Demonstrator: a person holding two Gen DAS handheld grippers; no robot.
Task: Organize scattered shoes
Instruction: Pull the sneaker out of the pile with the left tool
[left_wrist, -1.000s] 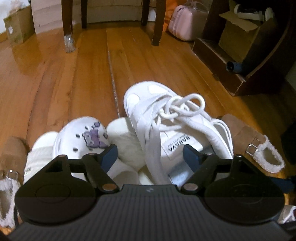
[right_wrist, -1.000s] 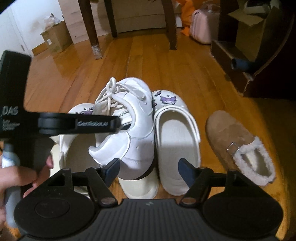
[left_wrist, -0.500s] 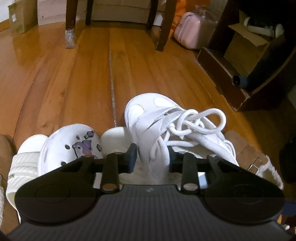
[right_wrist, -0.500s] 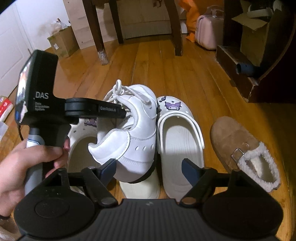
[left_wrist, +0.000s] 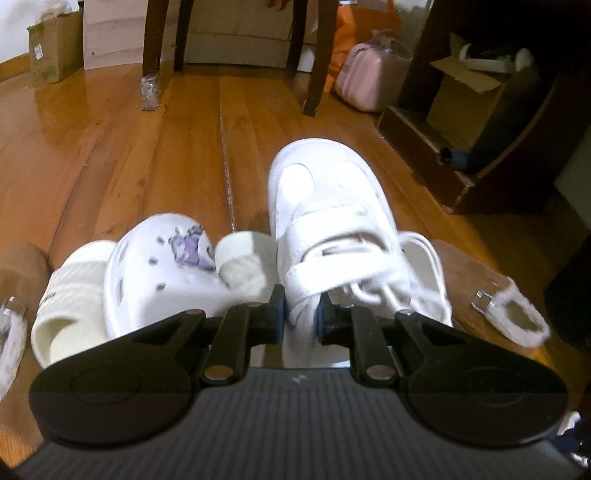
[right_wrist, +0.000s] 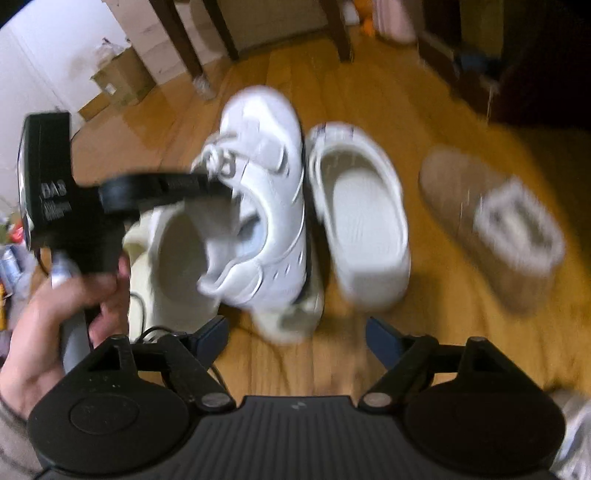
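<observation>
the left gripper (left_wrist: 301, 314) pinched the white sneaker (left_wrist: 332, 229) by its tongue, above a white clog (right_wrist: 362, 218); the right gripper (right_wrist: 297, 338) stood spread and empty.

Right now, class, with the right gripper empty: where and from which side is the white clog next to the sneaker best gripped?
Probably the clog's heel-end rim, approached from the near side. Its opening faces up and its heel points toward the open right gripper, so one finger can drop inside the cavity, the other outside the wall. The sneaker held by the left gripper crowds its left side.
</observation>
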